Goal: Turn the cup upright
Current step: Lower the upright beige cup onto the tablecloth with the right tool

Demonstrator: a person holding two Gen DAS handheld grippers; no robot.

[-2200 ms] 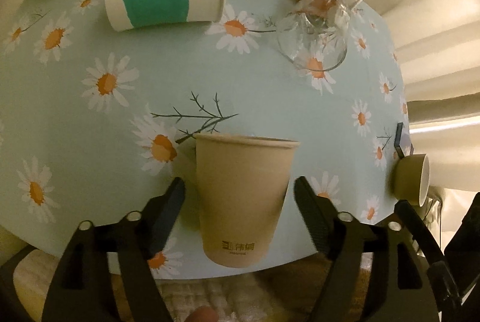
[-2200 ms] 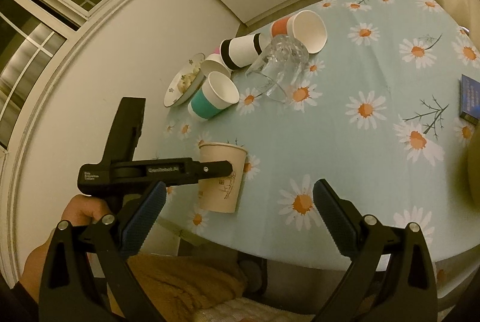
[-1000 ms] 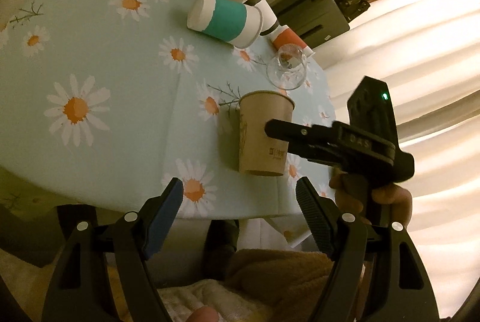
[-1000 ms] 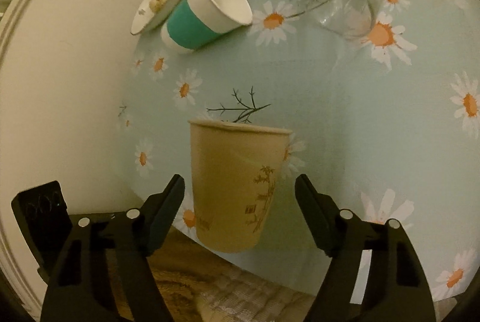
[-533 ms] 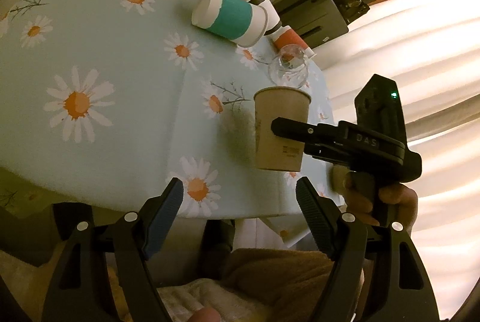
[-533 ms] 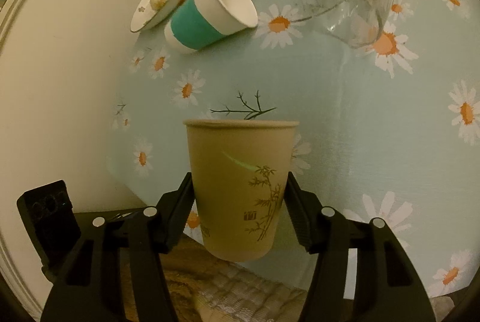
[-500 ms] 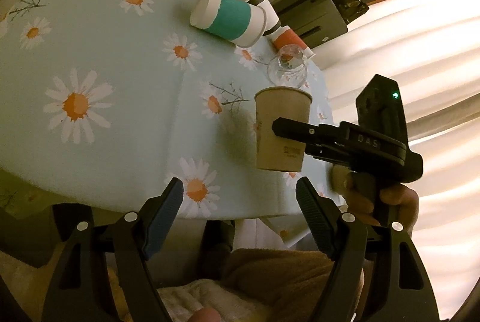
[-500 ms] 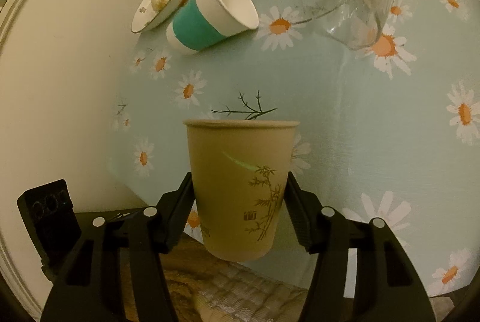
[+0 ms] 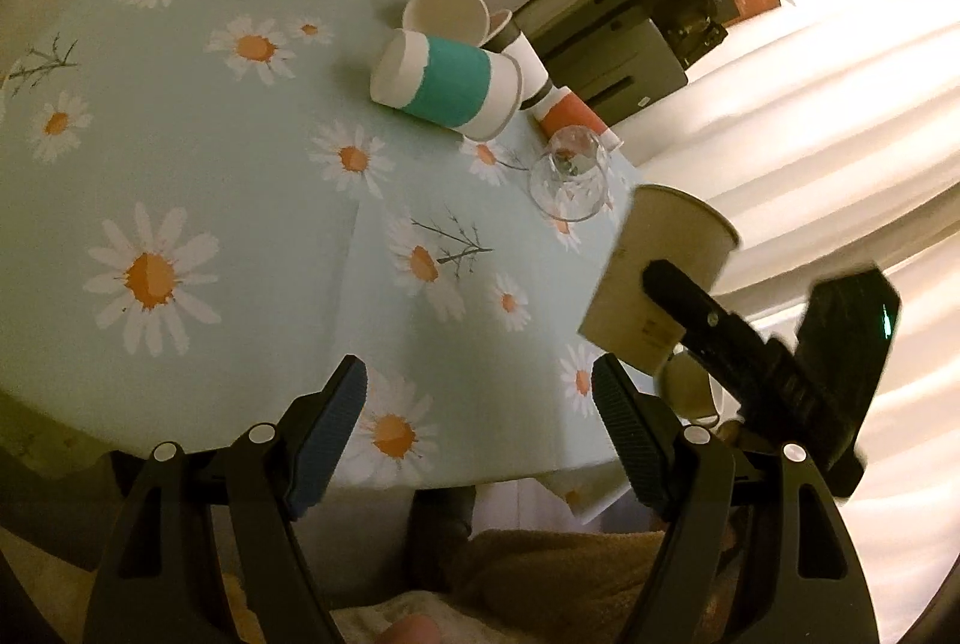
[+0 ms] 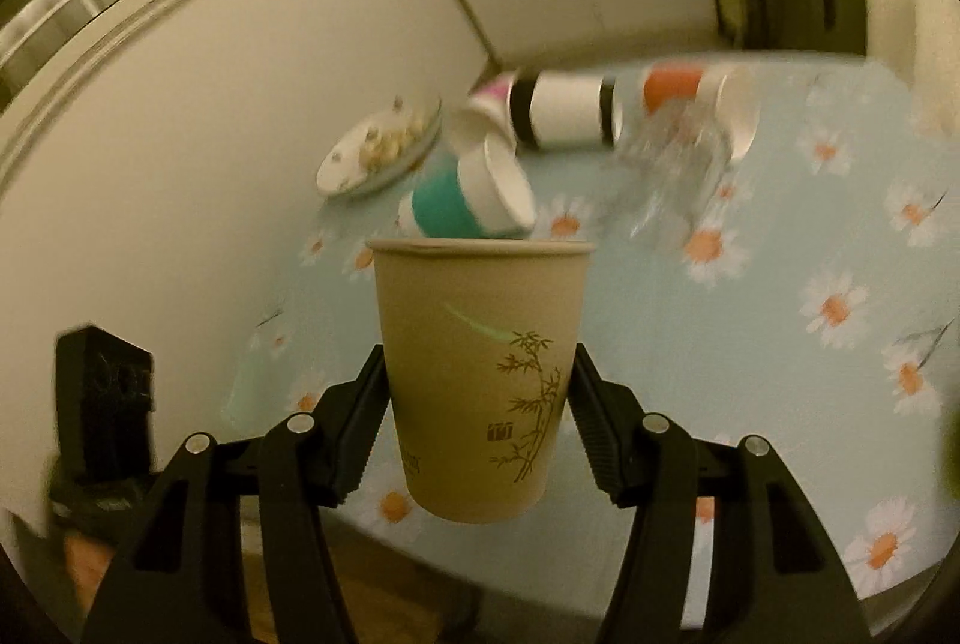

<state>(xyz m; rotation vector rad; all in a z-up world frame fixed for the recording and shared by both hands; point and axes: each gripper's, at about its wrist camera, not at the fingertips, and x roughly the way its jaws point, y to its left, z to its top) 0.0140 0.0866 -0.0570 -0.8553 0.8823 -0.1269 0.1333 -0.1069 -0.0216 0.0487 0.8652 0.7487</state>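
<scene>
Right gripper (image 10: 477, 425) is pinching the tan paper cup with the bamboo print (image 10: 480, 374) low on its sides, mouth up and off the daisy-print surface (image 9: 252, 236), probably so the base stays free to land flat. Left gripper (image 9: 480, 428) is spread wide, holding nothing. The teal-banded paper cup (image 9: 447, 86) lies on its side around 12 o'clock in the left view.

Near tablecloth (image 9: 252, 200) bare, toppled cups (image 9: 447, 86) behind
</scene>
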